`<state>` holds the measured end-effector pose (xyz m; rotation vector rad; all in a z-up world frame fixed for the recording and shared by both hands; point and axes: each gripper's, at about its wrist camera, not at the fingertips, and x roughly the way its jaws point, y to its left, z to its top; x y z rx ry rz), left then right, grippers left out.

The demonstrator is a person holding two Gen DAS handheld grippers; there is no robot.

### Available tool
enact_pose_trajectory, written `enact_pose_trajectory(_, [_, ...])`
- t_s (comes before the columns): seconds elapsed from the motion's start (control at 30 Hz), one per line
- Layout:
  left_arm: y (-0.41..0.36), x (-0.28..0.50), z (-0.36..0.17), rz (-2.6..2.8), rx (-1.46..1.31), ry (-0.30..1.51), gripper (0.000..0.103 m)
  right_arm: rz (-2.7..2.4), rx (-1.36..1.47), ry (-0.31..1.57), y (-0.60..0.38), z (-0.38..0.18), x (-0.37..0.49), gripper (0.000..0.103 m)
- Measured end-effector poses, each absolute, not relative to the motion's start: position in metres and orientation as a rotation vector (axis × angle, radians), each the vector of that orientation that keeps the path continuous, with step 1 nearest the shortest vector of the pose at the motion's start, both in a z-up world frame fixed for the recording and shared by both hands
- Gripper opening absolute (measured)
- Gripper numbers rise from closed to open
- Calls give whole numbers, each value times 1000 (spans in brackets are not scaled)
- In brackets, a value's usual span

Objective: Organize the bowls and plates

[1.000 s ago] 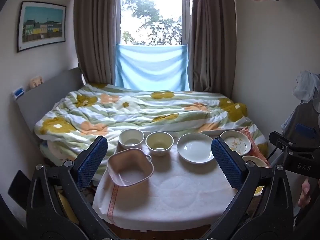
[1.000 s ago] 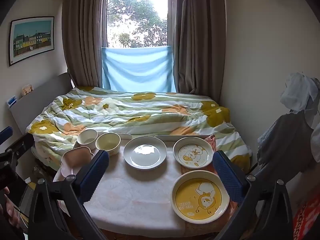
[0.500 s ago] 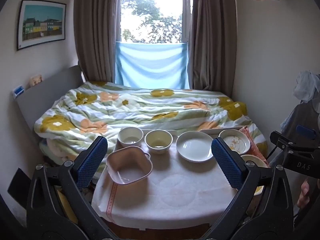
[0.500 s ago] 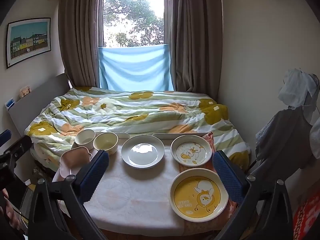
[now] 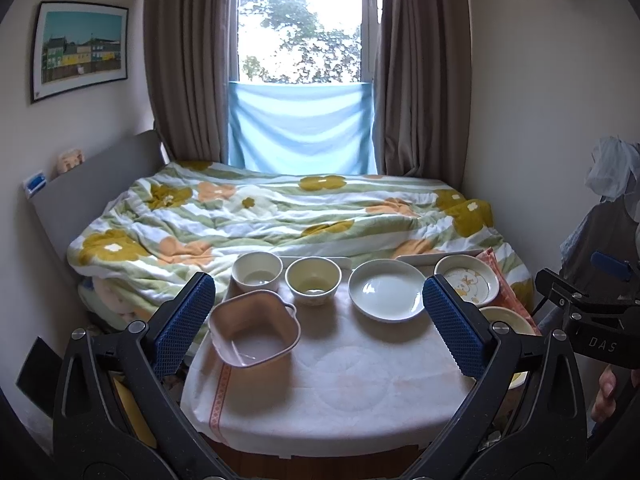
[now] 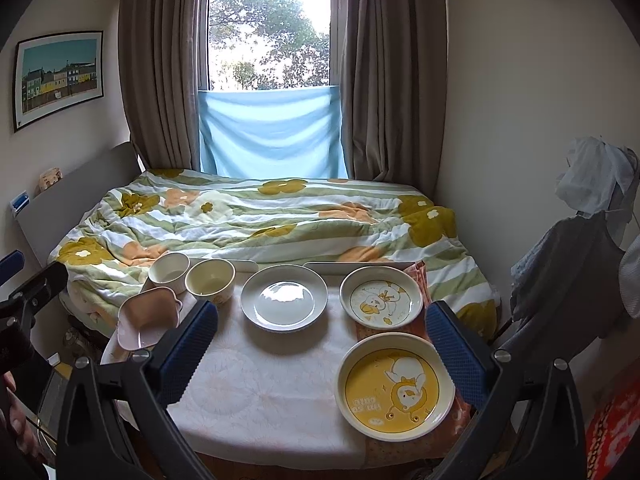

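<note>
Our left gripper point(image 5: 318, 322) hangs spread wide above the table point(image 5: 340, 396), holding nothing; our right gripper point(image 6: 322, 346) is equally splayed and empty. On the cloth we see a pink dish point(image 5: 254, 334) at the near left, two bowls point(image 5: 257, 271) point(image 5: 315, 281) side by side behind it, a white plate point(image 5: 387, 296) mid-table, a duck plate point(image 6: 381, 302) to its right, and a yellow plate point(image 6: 396, 386) nearest the right gripper.
</note>
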<state>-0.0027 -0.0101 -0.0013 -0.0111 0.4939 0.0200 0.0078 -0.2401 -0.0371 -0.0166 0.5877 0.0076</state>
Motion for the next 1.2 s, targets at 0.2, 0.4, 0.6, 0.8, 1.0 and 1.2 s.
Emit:
enact_pose_trajectory(0.2, [-11,-2,-1,21,-11,495,103,13,-17,589,-238,-38,6,103])
enact_pose_trajectory(0.4, [-11,-2,-2,20,-8,494,103,11,-19,589,-238,-37,7,103])
enact_pose_trajectory(0.6, [-14,-1,-2,20,-9,497,103,13,-18,591,-239,-37,8,103])
enact_pose_trajectory(0.8, [-16,0,0,18,-10,497,103,12,-18,591,-240,-36,8,103])
enact_pose_trajectory(1.0, [-17,-1,1,19,-9,497,102,15,-16,589,-241,-36,12,103])
enact_pose_trajectory(1.2, [-17,-1,1,19,-10,497,103,16,-15,588,-241,-36,12,103])
